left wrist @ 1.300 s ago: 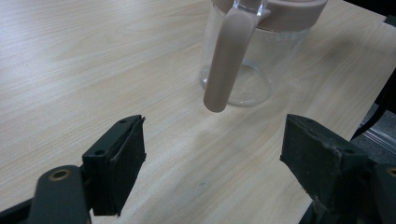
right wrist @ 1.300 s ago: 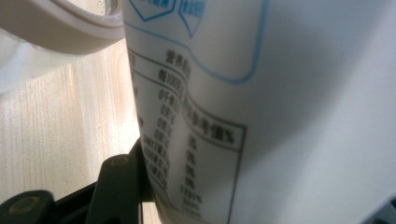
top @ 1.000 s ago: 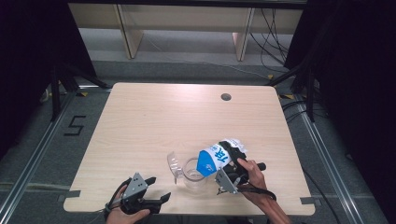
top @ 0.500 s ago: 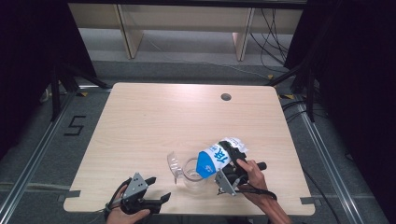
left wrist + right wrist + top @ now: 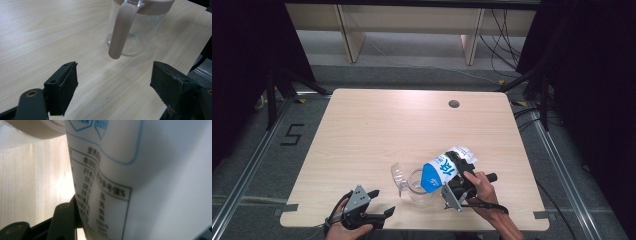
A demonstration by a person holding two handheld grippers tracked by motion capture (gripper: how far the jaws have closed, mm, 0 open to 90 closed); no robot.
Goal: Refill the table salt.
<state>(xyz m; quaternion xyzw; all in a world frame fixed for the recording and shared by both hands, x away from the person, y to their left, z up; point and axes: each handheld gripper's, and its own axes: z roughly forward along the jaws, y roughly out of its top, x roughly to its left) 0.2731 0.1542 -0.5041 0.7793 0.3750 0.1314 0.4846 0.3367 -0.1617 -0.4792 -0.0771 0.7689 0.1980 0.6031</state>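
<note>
Nothing has shifted: my right gripper (image 5: 455, 186) still clamps the tilted blue-and-white carton (image 5: 443, 171) over the clear glass jug (image 5: 130, 32); left gripper (image 5: 371, 212) stays open, idle.

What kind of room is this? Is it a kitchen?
Probably not a kitchen; it looks more like a lab or recording studio. The bare wooden table stands among black curtains, with loose cables and a taped number five on the floor.

A "5" (image 5: 293, 134) marks the floor; the carton's (image 5: 150, 182) printed table is too blurred.
</note>
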